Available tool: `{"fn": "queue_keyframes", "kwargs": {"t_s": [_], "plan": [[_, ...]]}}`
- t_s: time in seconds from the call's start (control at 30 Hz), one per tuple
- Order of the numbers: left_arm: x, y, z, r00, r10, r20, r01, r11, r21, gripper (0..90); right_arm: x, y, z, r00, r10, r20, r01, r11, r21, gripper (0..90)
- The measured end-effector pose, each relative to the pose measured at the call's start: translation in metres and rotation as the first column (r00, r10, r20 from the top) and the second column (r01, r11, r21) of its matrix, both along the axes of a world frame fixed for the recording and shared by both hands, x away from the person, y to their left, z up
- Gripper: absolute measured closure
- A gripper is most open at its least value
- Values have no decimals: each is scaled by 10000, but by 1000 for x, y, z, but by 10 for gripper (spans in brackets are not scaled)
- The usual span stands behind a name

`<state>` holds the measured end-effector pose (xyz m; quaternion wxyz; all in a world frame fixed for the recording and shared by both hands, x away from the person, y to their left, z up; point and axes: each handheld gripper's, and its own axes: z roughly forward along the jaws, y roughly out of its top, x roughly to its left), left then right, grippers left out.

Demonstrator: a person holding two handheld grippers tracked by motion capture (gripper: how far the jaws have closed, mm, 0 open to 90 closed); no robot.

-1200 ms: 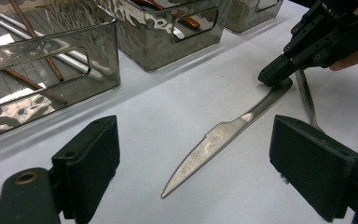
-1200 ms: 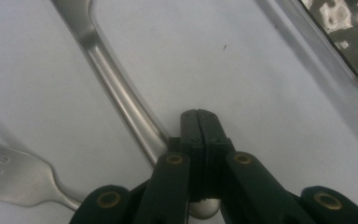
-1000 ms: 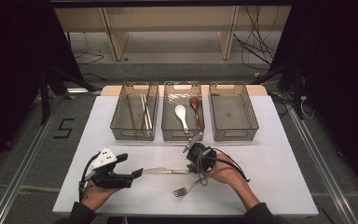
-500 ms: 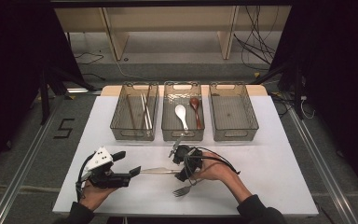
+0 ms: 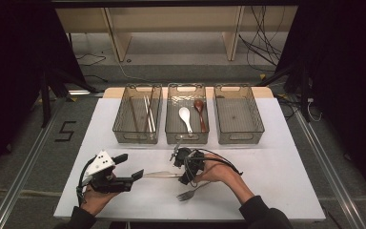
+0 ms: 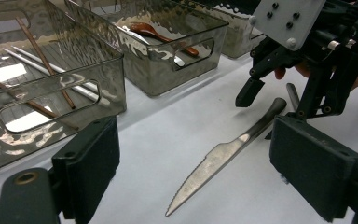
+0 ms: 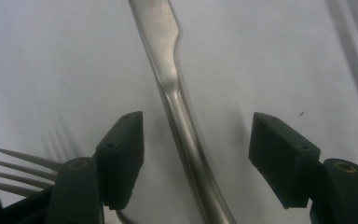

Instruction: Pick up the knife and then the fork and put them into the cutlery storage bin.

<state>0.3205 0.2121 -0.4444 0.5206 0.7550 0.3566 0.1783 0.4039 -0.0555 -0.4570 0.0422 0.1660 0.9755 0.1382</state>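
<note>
Knife [image 6: 223,154] lies flat on the bench [image 5: 286,176], handle between the right gripper [image 7: 196,158]'s spread jaws, which have just been closing, untouched. Left gripper [image 6: 191,172] waits released at its blade tip, fork [image 5: 193,192] nearby.

A knife [image 7: 179,100] runs off the top and bottom edges of the right gripper view, its blade tip and handle end both cut away; beside the knife, a fork [image 7: 21,175] shows as tines alone, its handle hidden behind the right gripper [image 7: 200,156]. In the high view, that gripper covers the knife's handle end, and the far end of the fork's handle disappears under the person's right hand [image 5: 217,169]. In the left gripper view, the bottom edge crops the left gripper [image 6: 205,165], and beyond the knife the ends of the chopsticks [image 6: 44,70] blur behind the rippled wall of their bin [image 6: 70,91].
</note>
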Motion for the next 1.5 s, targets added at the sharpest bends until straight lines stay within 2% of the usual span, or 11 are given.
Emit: {"fn": "queue_keyframes", "kwargs": {"t_s": [0.1, 0.33, 0.4, 0.53, 0.7, 0.93, 1.2, 1.27, 1.4, 1.5], "plan": [[0, 0, 0, 10000, -3, -2, 3, 10000, 21, 159, 1, 1, 0, 9999, 164, 43, -163, 9995, -280, 417], [0, -1, -1, 10000, -27, 12, 27, 10000, 25, 159, 1, 2, -2, 9995, 310, -70, -314, 9978, -579, 490], [0, -1, -1, 10000, -34, 20, 34, 10000, 25, 159, 1, 4, -3, 9996, 248, -163, -258, 9977, -621, 517], [0, 0, -1, 10000, -69, -14, 69, 10000, 47, 159, 0, 5, -2, 9980, 528, -334, -550, 9963, -664, 613], [1, -1, -2, 10000, -63, -54, 63, 10000, 36, 159, 0, 8, -2, 9968, 642, -485, -680, 9944, -807, 671], [1, -2, -3, 9999, -95, -62, 95, 9999, 93, 159, 2, 13, -1, 9956, 808, -471, -855, 9904, -1086, 747], [1, -2, -3, 9999, -101, -91, 102, 9999, 117, 159, 1, 18, -1, 9943, 915, -544, -981, 9861, -1343, 776], [1, -3, -3, 9999, -107, -101, 108, 9999, 110, 159, 3, 20, 0, 9925, 990, -714, -1089, 9823, -1521, 776], [1, -3, -3, 9999, -96, -115, 97, 9999, 100, 160, 5, 20, -2, 9913, 1090, -739, -1188, 9824, -1443, 778], [1, -3, -3, 9999, -91, -90, 92, 9999, 131, 159, 4, 22, 0, 9910, 1059, -816, -1183, 9787, -1676, 783]]}}
